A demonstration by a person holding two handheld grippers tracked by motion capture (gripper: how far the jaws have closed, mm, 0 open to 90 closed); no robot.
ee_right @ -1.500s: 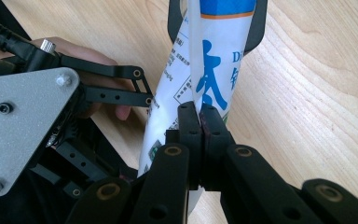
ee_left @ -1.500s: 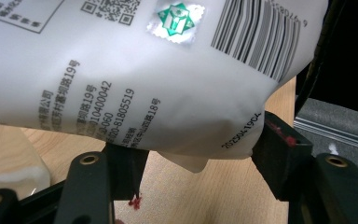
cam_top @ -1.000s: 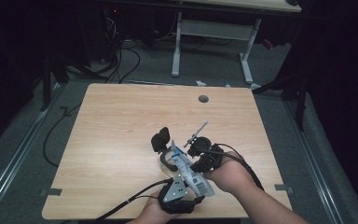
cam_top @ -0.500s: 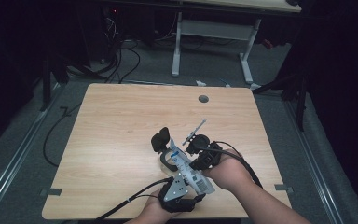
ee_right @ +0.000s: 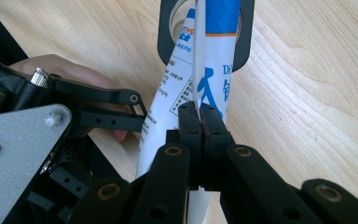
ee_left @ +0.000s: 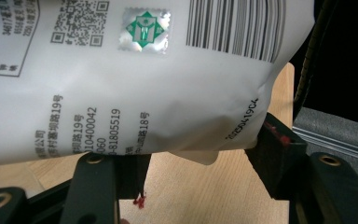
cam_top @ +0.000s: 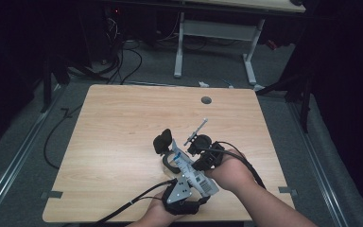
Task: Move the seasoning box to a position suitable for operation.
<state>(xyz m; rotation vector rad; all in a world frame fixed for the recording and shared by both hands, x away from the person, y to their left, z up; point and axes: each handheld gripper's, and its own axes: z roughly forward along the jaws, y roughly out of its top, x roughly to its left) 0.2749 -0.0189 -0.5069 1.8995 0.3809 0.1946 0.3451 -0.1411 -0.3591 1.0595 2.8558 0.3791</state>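
Note:
A white pouch [cam_top: 199, 178] with blue print and a barcode is held low over the table's near edge by both grippers. In the left gripper view the pouch [ee_left: 144, 93] spans the gap between the jaws, and my left gripper [ee_left: 203, 163] is shut on its body. My right gripper [ee_right: 199, 116] is shut on the pouch's thin side seam [ee_right: 196, 70]. The pouch's far end hangs over the opening of a black-rimmed container [ee_right: 168, 32]. In the high view the left gripper [cam_top: 187, 178] and right gripper [cam_top: 196, 161] sit close together.
The wooden table [cam_top: 123, 123] has a round cable hole [cam_top: 206, 100] near its far edge. A black piece [cam_top: 163, 142] stands beside the container's ring [cam_top: 166, 163]. Cables trail off the near edge. A desk frame [cam_top: 212, 33] stands beyond on the floor.
Hands, grippers and pouch have barely shifted; both grips are the same.

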